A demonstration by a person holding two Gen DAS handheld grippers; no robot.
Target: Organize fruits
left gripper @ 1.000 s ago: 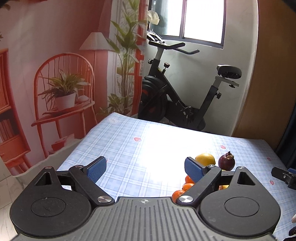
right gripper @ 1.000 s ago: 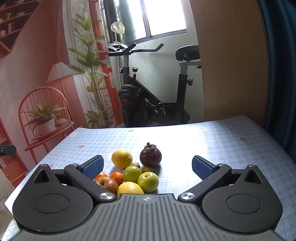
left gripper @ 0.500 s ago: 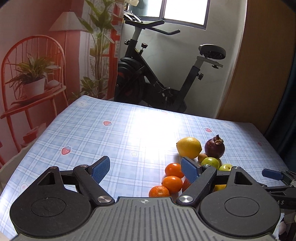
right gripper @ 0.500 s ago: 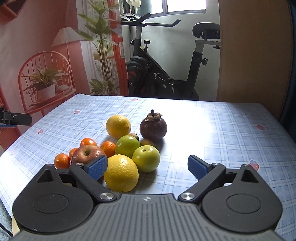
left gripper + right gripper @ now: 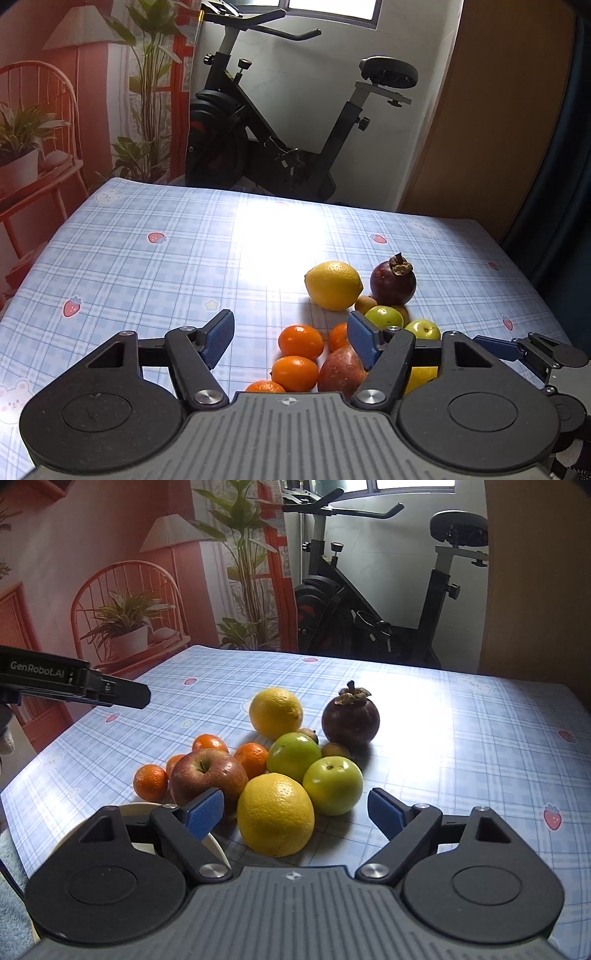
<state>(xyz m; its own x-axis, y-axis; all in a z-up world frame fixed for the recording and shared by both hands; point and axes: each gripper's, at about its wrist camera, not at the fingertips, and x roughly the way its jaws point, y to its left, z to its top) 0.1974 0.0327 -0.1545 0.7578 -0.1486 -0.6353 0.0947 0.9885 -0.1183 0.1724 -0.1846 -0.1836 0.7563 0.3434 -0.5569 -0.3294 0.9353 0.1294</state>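
A pile of fruit lies on the blue checked tablecloth (image 5: 461, 738). In the right wrist view a large yellow orange (image 5: 275, 814) sits nearest, between the jaws of my open right gripper (image 5: 295, 814). Behind it are two green apples (image 5: 332, 784), a red apple (image 5: 207, 775), several small mandarins (image 5: 149, 781), a lemon (image 5: 275, 712) and a dark mangosteen (image 5: 350, 716). My left gripper (image 5: 291, 338) is open above the mandarins (image 5: 300, 341), with the red apple (image 5: 341, 371) by its right finger. The lemon (image 5: 332, 284) and mangosteen (image 5: 393, 282) lie farther off.
A pale plate rim (image 5: 218, 845) shows under my right gripper's left finger, at the table's near left edge. An exercise bike (image 5: 280, 140) stands beyond the far table edge. The other gripper shows at the left of the right wrist view (image 5: 74, 683).
Both grippers have tilted down and moved closer to the fruit pile. The fruit now sits larger and nearer between the jaws. Both stayed open.
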